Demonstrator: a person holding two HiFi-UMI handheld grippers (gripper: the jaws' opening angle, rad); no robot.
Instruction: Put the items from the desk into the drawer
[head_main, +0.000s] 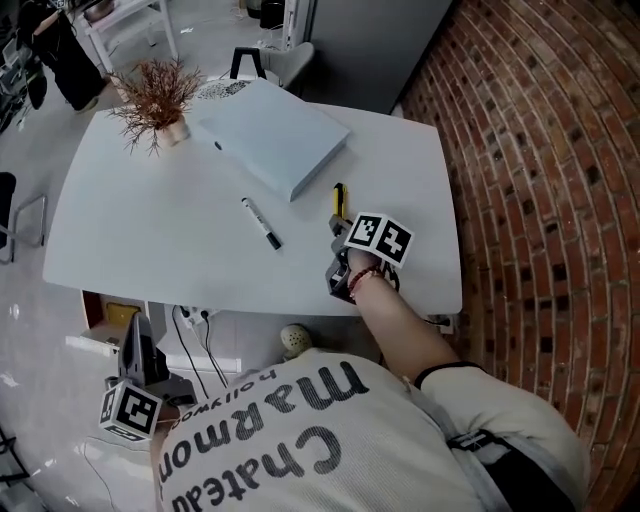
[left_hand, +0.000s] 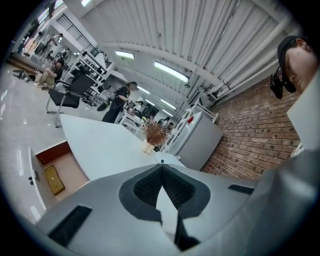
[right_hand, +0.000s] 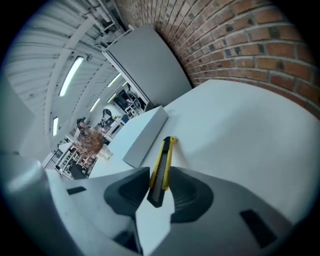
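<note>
**Head view to gripper views: the knife is in the grip, the drawer stands ready**

Head view: the person leans over the white desk (head_main: 150, 240), and the right gripper (head_main: 341, 235) reaches to the near right part of the top. There it has hold of the yellow utility knife (head_main: 338, 197). A marker pen (head_main: 260, 222) lies loose mid-desk. A pale blue box (head_main: 275, 135) and a dried plant (head_main: 155, 95) sit further back. The left gripper (head_main: 138, 330) hangs low beside the open drawer (head_main: 92, 300) under the desk's left edge, probably parked there so the way in stays free.

Left gripper view: its jaws are pressed together at the tips with nothing between them. The drawer (left_hand: 49, 149) gapes at the left with a flat yellowish item (left_hand: 52, 180) already lying inside.

Right gripper view: the jaws stand narrow, clamped on the knife (right_hand: 165, 155) near its dark butt end. The blade end points away toward the box. Gripping it lengthwise, in line with the jaws, looks sensible to me. The long handle should then swing less on the carry across to the drawer, which I take to be the next move.
</note>
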